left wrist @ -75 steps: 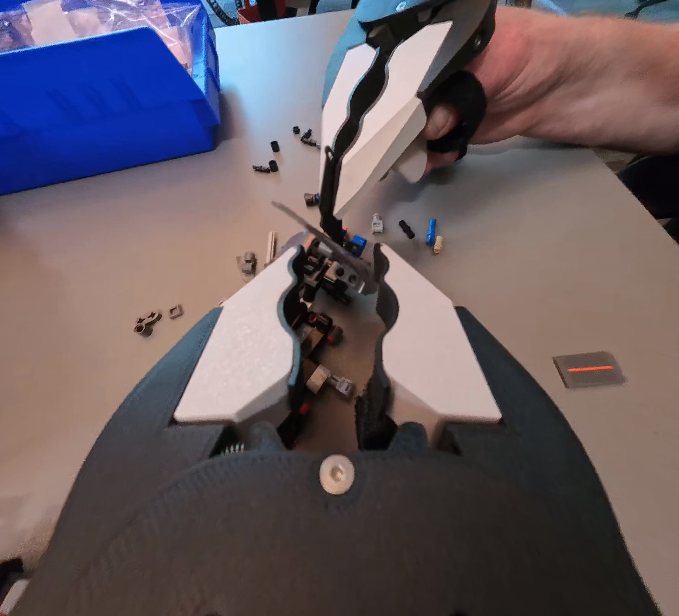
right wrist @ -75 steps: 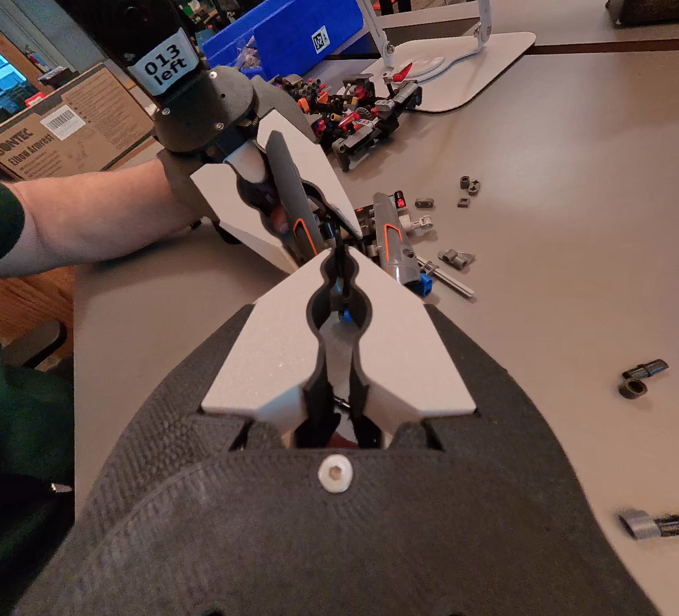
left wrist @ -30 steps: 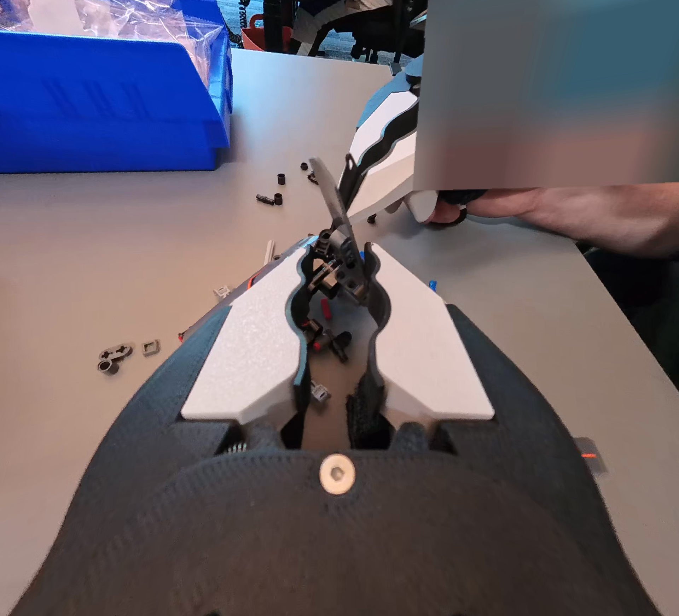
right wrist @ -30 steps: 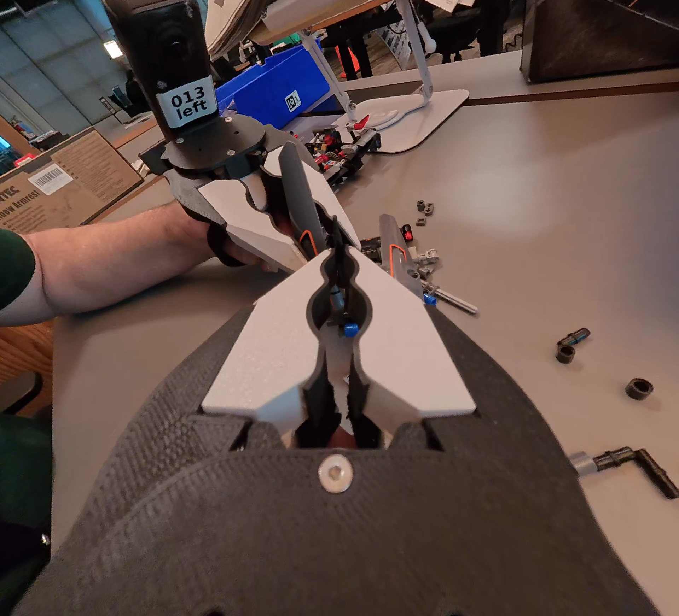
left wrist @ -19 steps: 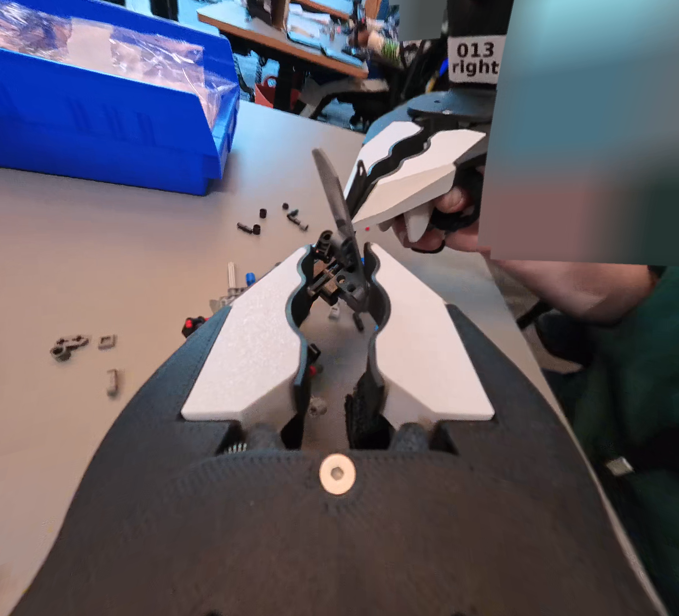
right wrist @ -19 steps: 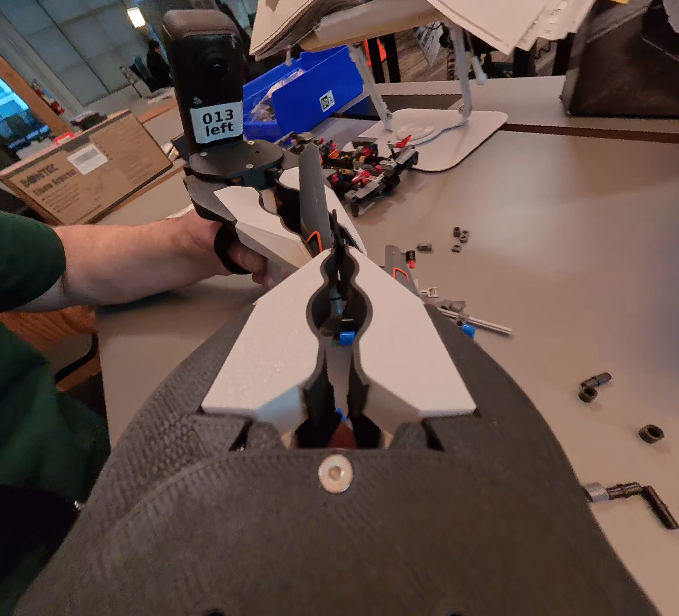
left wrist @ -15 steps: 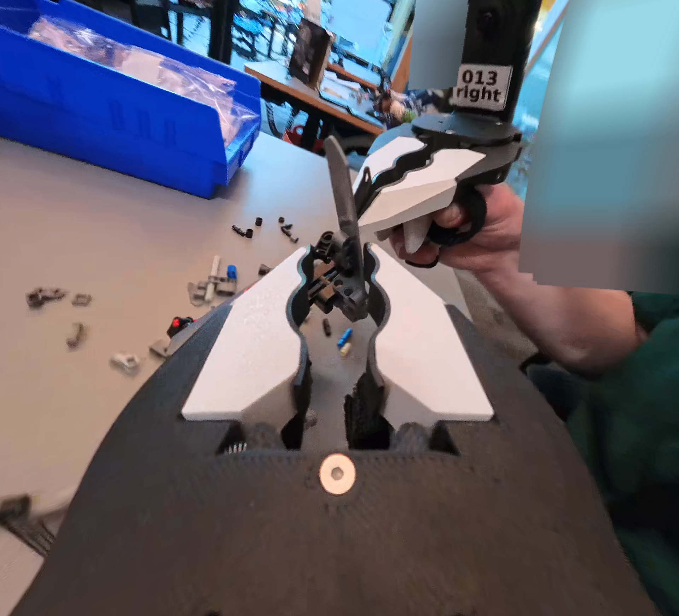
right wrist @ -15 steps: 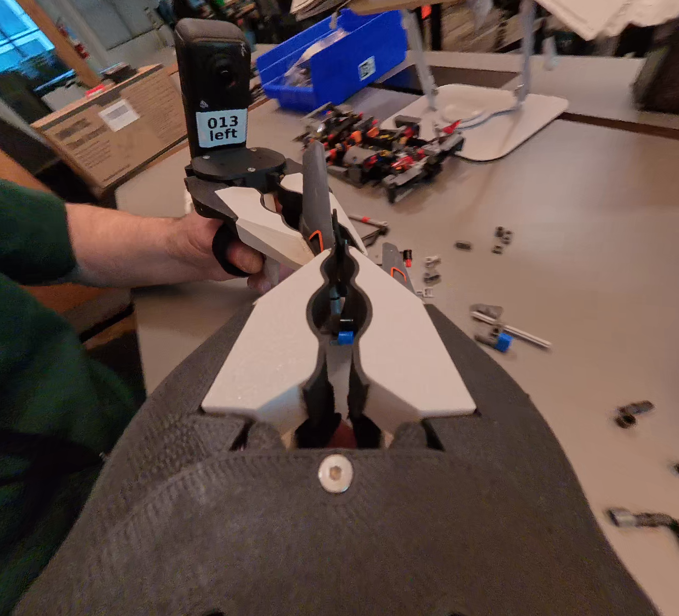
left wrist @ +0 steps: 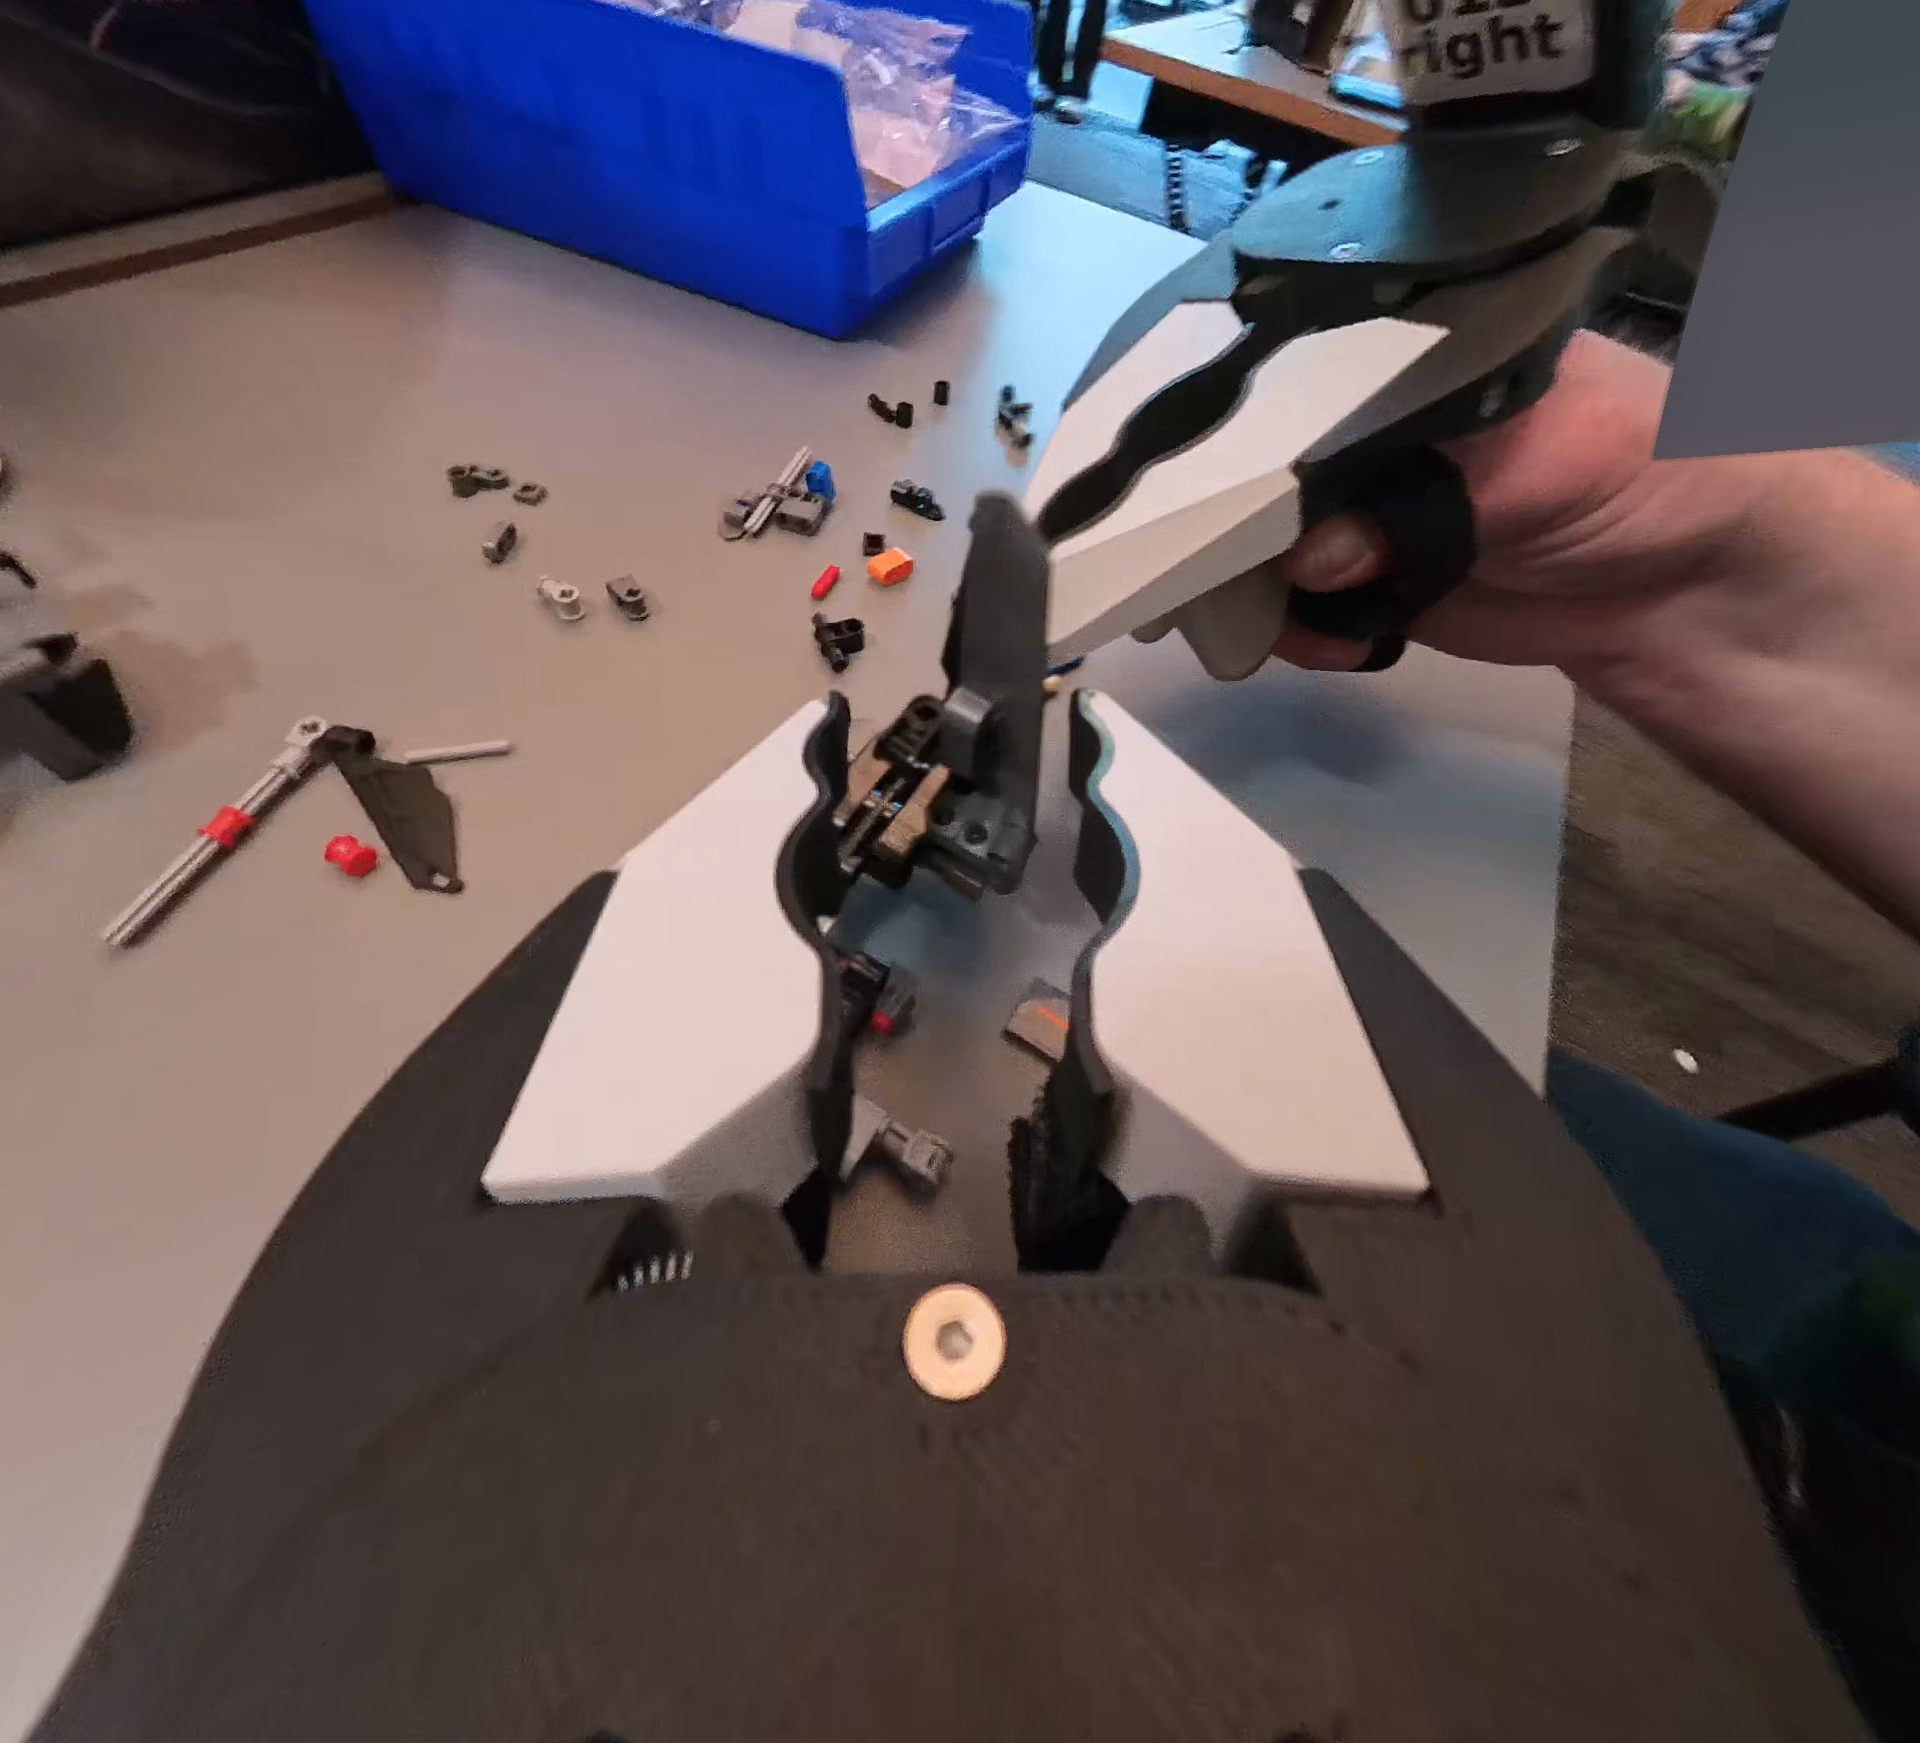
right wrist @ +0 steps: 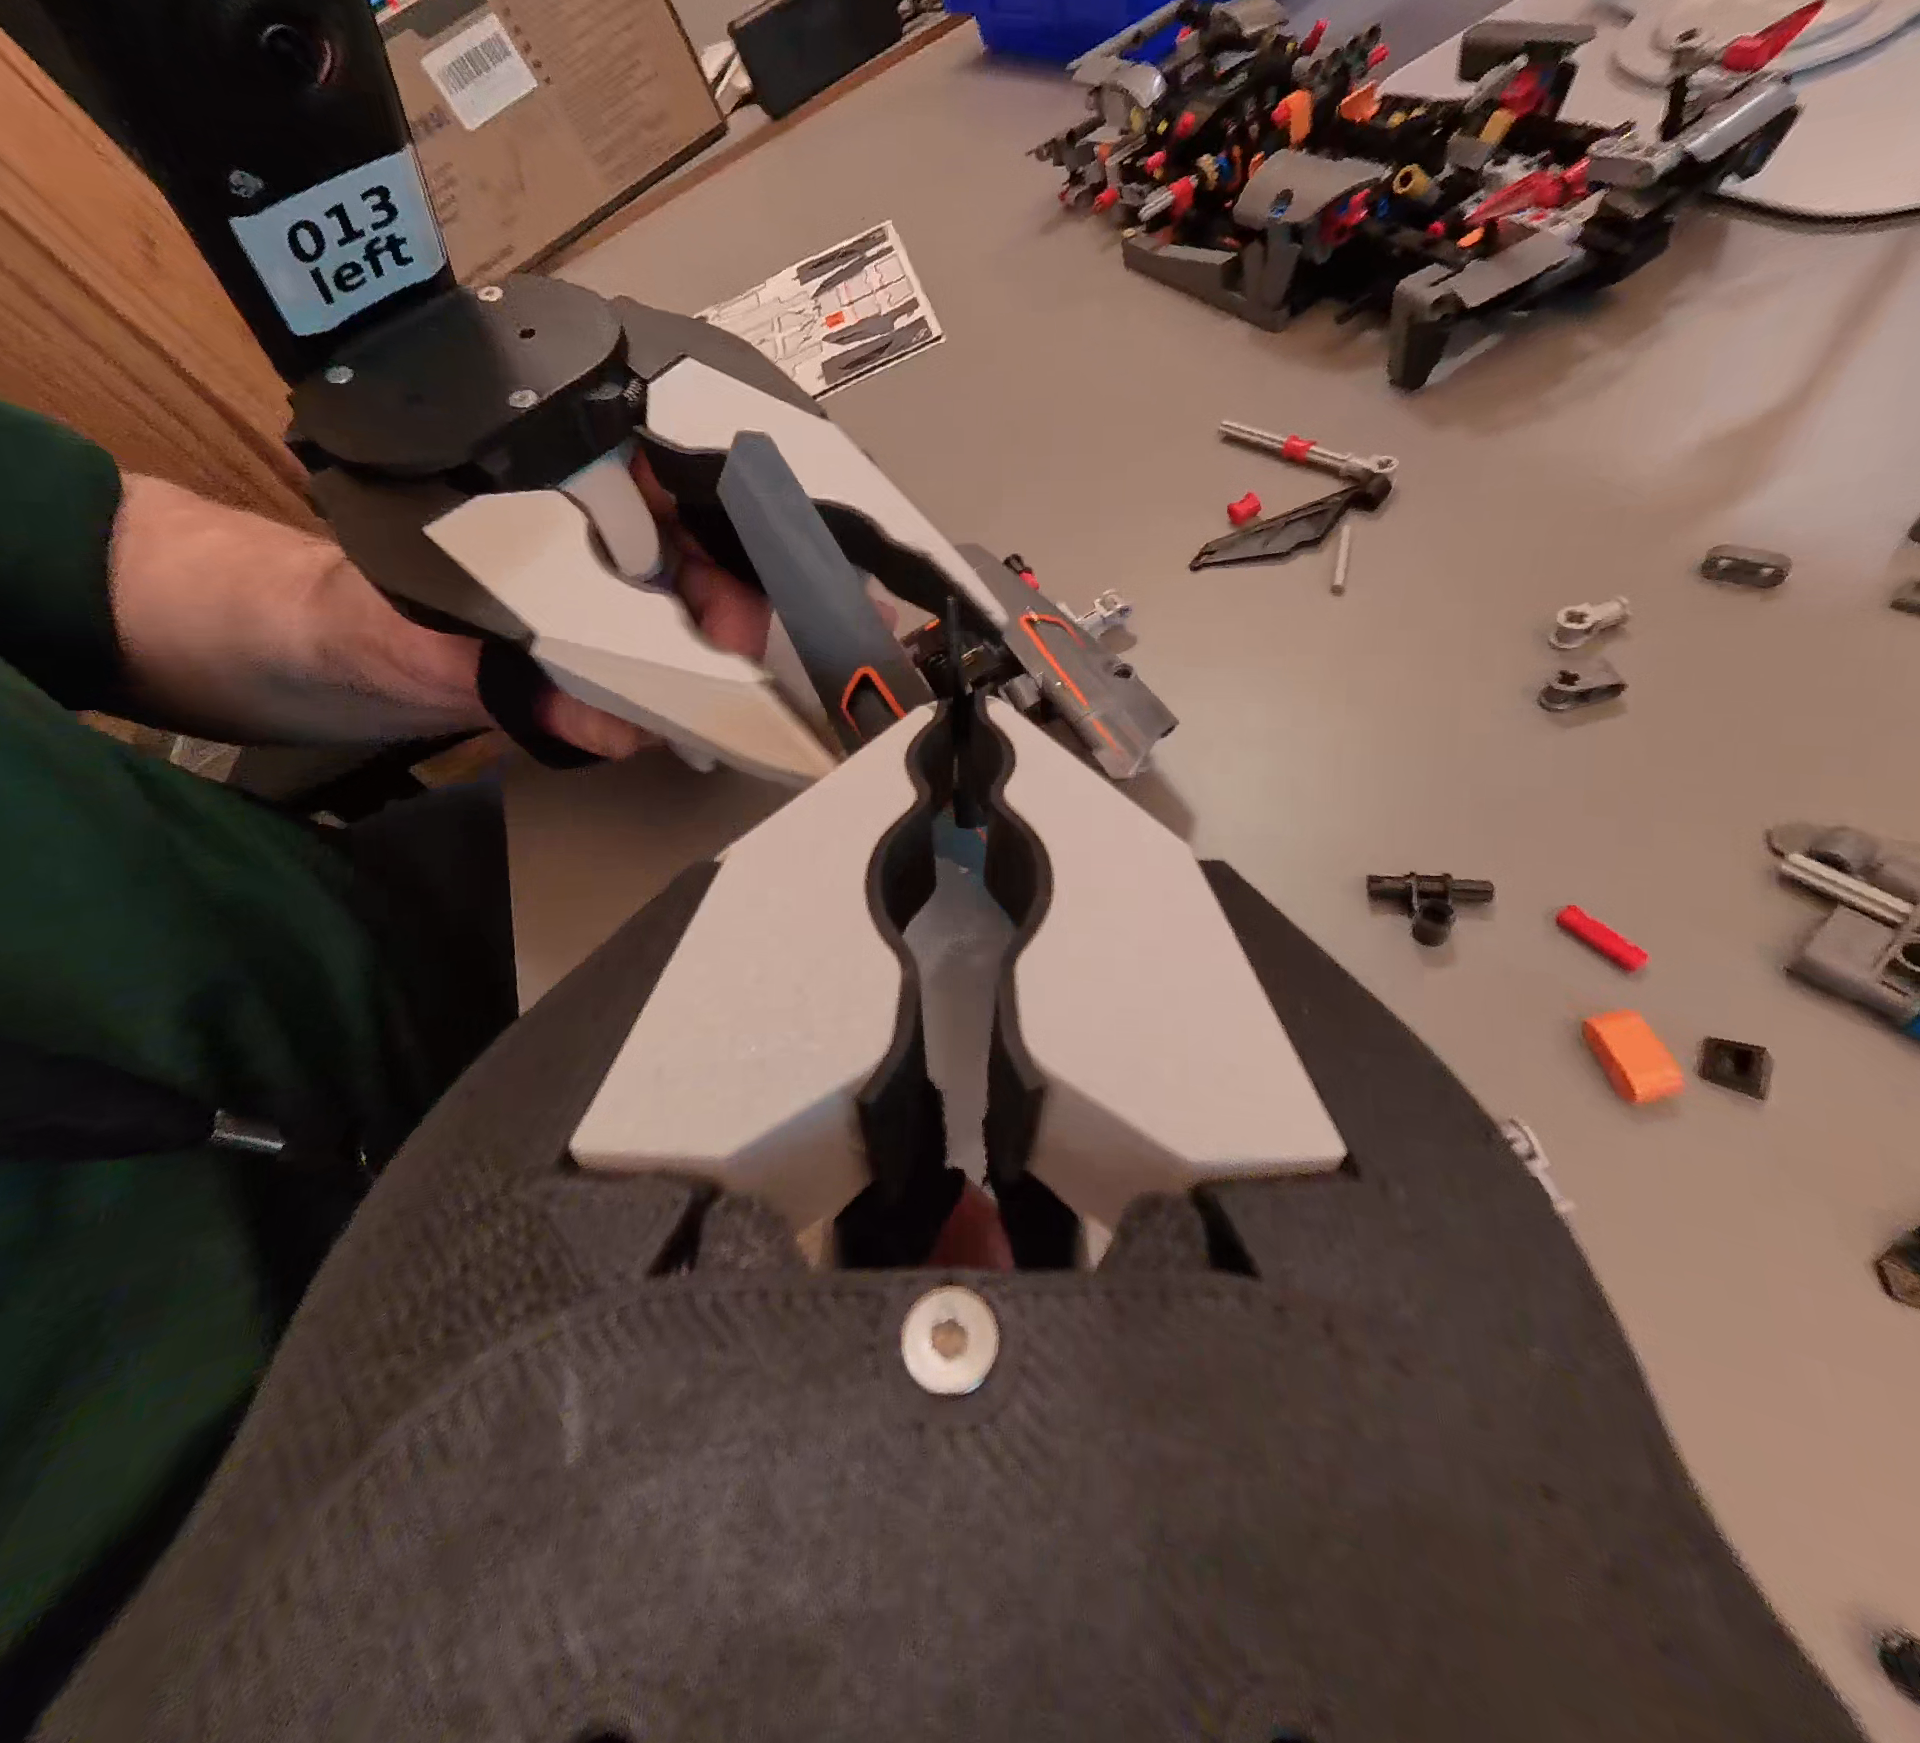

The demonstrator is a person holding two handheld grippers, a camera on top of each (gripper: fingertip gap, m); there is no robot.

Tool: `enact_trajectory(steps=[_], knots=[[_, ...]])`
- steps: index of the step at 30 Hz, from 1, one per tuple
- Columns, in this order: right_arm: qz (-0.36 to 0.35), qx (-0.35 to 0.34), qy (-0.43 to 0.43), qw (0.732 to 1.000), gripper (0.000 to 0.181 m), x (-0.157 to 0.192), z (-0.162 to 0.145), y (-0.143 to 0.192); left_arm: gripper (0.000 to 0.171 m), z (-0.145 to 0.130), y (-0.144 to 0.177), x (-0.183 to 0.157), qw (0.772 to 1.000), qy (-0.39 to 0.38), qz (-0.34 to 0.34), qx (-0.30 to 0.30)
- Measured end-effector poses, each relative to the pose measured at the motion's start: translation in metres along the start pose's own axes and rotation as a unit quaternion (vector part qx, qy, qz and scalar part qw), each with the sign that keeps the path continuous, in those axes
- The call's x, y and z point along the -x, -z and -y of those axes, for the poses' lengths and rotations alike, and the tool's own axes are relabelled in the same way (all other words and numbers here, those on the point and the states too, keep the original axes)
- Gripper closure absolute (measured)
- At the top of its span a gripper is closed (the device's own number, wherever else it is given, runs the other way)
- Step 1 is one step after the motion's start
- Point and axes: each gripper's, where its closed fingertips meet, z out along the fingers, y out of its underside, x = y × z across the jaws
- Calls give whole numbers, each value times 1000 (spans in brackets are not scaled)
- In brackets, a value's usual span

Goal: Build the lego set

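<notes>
My left gripper point(left wrist: 956, 706) is shut on a dark grey lego subassembly point(left wrist: 951, 810) with an upright grey panel point(left wrist: 997, 592), held above the table. In the right wrist view this panel point(right wrist: 800, 571) bears an orange stripe, and the subassembly point(right wrist: 1070, 685) sticks out of the left gripper point(right wrist: 831, 727). My right gripper point(right wrist: 956, 706) is shut on a thin black axle point(right wrist: 958, 727) whose tip points into the subassembly. It also shows in the left wrist view point(left wrist: 1049, 519), right beside the panel.
A partly built lego car point(right wrist: 1403, 187) and a sticker sheet point(right wrist: 831, 311) lie farther back. A blue bin point(left wrist: 644, 93) stands behind. Loose parts are scattered on the grey table point(left wrist: 312, 446): an orange piece point(right wrist: 1631, 1054), a red-ringed axle with a black blade point(left wrist: 395, 800). The table edge point(left wrist: 1558, 862) is near the right hand. My right tips are roughly 12 cm from the orange piece point(right wrist: 1631, 1054). Seen from the left wrist view point(left wrist: 890, 564) as well.
Both grippers have risen off the table and swung round together. The left still holds the subassembly, with the panel now upright. The right stays shut on the thin black piece.
</notes>
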Motion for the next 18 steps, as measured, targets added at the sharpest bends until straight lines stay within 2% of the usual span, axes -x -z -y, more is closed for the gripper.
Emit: enact_trajectory(steps=[3, 7, 11, 13, 18], knots=[[-14, -8, 11, 1000, 181, 0, 2, 6, 122, 4, 9, -6, 999, -15, -43, 4], [-19, -26, 29, 999, 181, 1, 13, 20, 108, 22, 36, 1, 994, -26, -107, -4], [-19, 15, 90, 996, 181, 8, 25, 20, 124, 62, 48, 14, 986, -47, -162, -13], [-25, 39, 119, 992, 181, 10, 34, 16, 131, 81, 40, 9, 980, -96, -177, -10], [-32, 79, 162, 983, 181, 15, 50, 11, 148, 78, 17, -13, 946, -205, -239, 83]])
